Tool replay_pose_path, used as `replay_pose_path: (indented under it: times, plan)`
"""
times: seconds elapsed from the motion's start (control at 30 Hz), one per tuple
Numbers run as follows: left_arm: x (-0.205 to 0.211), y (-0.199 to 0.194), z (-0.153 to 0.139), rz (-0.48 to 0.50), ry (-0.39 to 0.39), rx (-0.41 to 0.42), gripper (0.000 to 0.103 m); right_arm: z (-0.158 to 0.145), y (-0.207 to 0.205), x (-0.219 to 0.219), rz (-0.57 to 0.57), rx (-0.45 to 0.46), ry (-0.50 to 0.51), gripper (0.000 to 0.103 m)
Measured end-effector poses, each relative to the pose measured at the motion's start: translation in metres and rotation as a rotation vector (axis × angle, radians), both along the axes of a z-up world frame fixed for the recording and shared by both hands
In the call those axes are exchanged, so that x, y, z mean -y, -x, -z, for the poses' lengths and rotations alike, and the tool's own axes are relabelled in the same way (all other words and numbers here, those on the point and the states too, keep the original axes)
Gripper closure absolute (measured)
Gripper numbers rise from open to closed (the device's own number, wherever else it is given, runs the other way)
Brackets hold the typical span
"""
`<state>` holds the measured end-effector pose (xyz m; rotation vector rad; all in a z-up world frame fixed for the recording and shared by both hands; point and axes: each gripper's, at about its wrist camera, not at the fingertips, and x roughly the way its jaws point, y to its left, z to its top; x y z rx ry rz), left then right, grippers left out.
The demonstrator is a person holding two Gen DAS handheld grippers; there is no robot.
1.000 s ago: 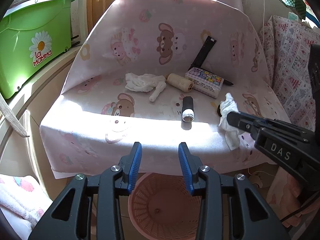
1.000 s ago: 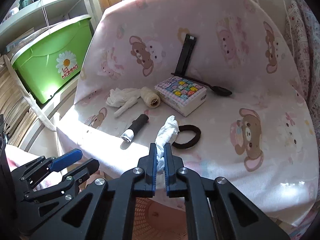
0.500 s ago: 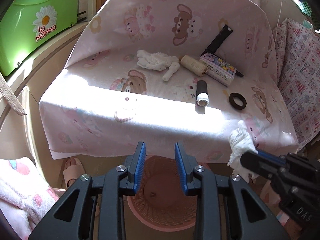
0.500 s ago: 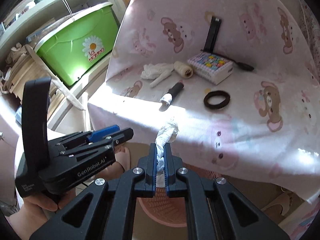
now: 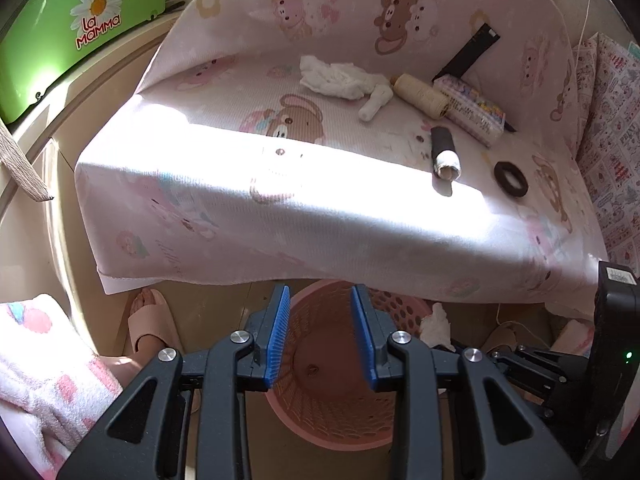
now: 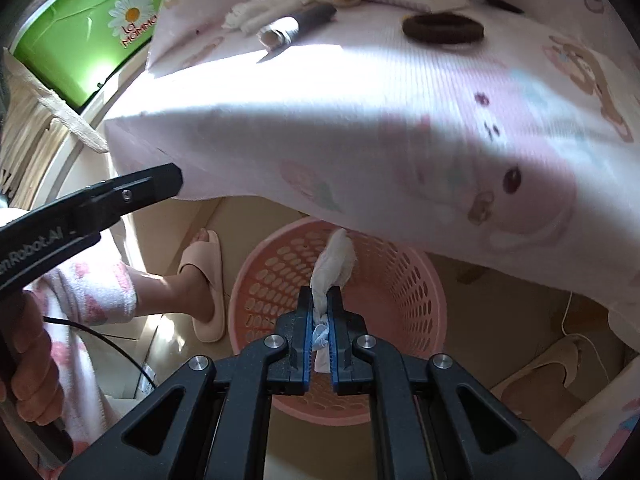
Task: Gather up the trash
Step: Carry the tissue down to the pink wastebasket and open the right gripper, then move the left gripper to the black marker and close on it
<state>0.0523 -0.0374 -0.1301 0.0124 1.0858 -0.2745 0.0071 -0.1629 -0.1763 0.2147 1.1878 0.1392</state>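
Tissue held over the basket, ready to drop.

Our right tongs (image 6: 320,312) are clamped on a crumpled white tissue (image 6: 334,260), which sticks out forward along the fingers and hangs directly above the open mouth of the pink basket (image 6: 416,280) on the floor below the desk (image 6: 360,120) edge. Our left tongs (image 5: 322,338) hold nothing, their jaws opening, and also point down into the basket. More tissue (image 5: 340,78) lies on the desk, nearer our left side.

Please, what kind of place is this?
Probably a home, maybe a bedroom or living room: a pink bear-print cloth over furniture, a pink perforated plastic basket on the floor, and a person's foot in a beige slipper.
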Motion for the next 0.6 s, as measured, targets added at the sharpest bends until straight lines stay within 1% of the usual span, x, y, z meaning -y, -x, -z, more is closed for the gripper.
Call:
replay_pose_path:
  times: [0.03,0.17,0.2,0.27,0.3,0.33,0.37,0.4,0.43,0.5,0.6]
  plan:
    - [0.003,-0.002,0.007,0.018,-0.021,-0.030,0.065,0.007,0.000,0.000,0.016,-0.010,0.008,0.096]
    - [0.007,-0.005,0.025,0.022,-0.050,-0.091,0.065,0.029,0.000,-0.001,0.021,-0.071,-0.004,0.093]
    - [0.008,-0.005,0.027,0.025,-0.055,-0.097,0.062,0.032,-0.001,-0.002,0.020,-0.083,-0.007,0.092]
    - [0.008,-0.005,0.026,0.021,-0.074,-0.088,0.049,0.036,-0.002,-0.004,0.023,-0.099,0.001,0.089]
    - [0.008,-0.005,0.024,0.014,-0.082,-0.076,0.037,0.036,-0.002,-0.003,0.024,-0.101,0.007,0.083]
    - [0.006,-0.005,0.021,0.005,-0.081,-0.060,0.034,0.036,0.000,-0.003,0.025,-0.096,0.013,0.074]
    - [0.004,-0.005,0.019,-0.001,-0.075,-0.051,0.034,0.035,0.001,-0.003,0.026,-0.089,0.018,0.071]
    - [0.002,-0.005,0.016,-0.007,-0.067,-0.049,0.034,0.032,0.001,-0.002,0.029,-0.076,0.025,0.065]
    - [-0.001,-0.006,0.014,-0.014,-0.055,-0.047,0.034,0.029,0.002,-0.002,0.031,-0.066,0.030,0.056]
    - [-0.006,-0.007,0.012,-0.032,-0.044,-0.040,0.033,0.019,0.004,0.000,0.042,-0.027,0.037,0.048]
    - [-0.010,-0.008,0.008,-0.048,-0.043,-0.025,0.033,0.006,0.005,0.001,0.046,0.014,0.065,0.048]
